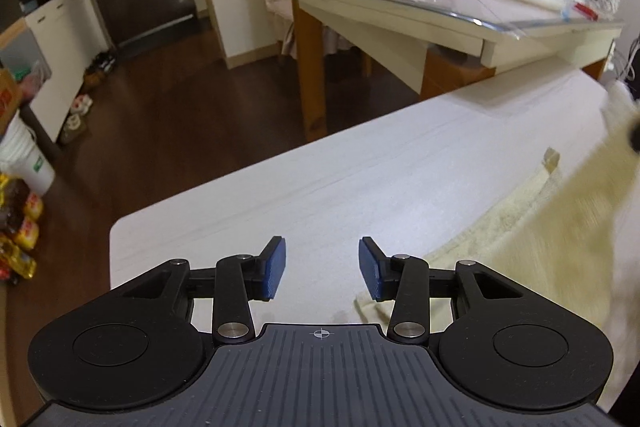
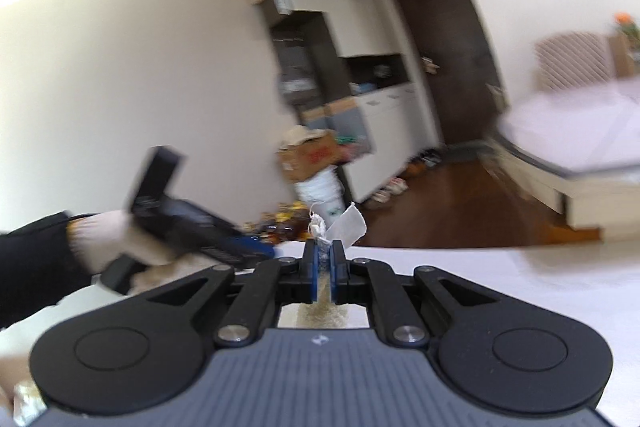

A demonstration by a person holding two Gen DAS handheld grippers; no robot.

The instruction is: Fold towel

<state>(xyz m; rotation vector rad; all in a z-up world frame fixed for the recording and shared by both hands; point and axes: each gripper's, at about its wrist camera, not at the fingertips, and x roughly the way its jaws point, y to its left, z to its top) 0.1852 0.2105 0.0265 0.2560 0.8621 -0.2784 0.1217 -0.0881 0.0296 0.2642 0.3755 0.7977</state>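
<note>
The pale yellow towel [image 1: 532, 223] lies partly on the white tabletop [image 1: 320, 179], with one part lifted and blurred at the right side. The left tool [image 1: 322, 267] hovers above the tabletop with its blue pads wide apart and holding nothing. The right tool [image 2: 324, 267] is raised and closed on the towel's edge, where a small white tag [image 2: 348, 227] sticks up; its writing cannot be read.
</note>
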